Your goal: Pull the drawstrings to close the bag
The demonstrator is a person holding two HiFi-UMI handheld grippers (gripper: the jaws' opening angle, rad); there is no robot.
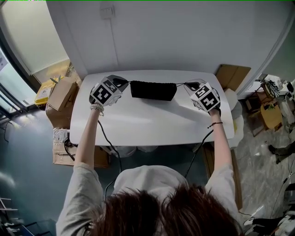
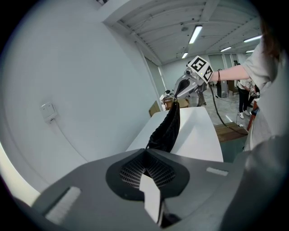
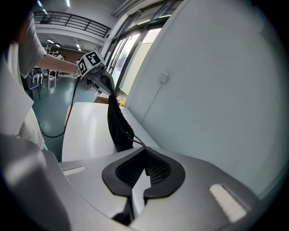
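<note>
- I have a white rectangular table point(image 1: 152, 124) set against a pale wall, with a white wall socket point(image 1: 107, 11) above its far edge.
- Brown cardboard boxes point(image 1: 62, 94) are stacked on the floor off the table's left end, and a flat brown cardboard sheet point(image 1: 233, 76) leans at its right end.
- A black cable point(image 1: 108, 140) trails from each gripper over the table's near edge.
- The black fabric drawstring bag point(image 1: 153, 90) sits over the far part of the table, near the wall, strung between my two grippers.
- My left gripper point(image 1: 123, 83) is clenched on the thin black drawstring point(image 2: 146, 145) leaving the bag's left end. The cord runs straight into the closed jaws.
- My right gripper point(image 1: 188, 85) is likewise clamped on the drawstring at the bag's right end.
- From above, the bag reads as a dark flat oblong with a rounded lower right corner.
- Along the jaws it looks bunched into vertical folds, and I cannot tell whether its lower edge touches the tabletop.
</note>
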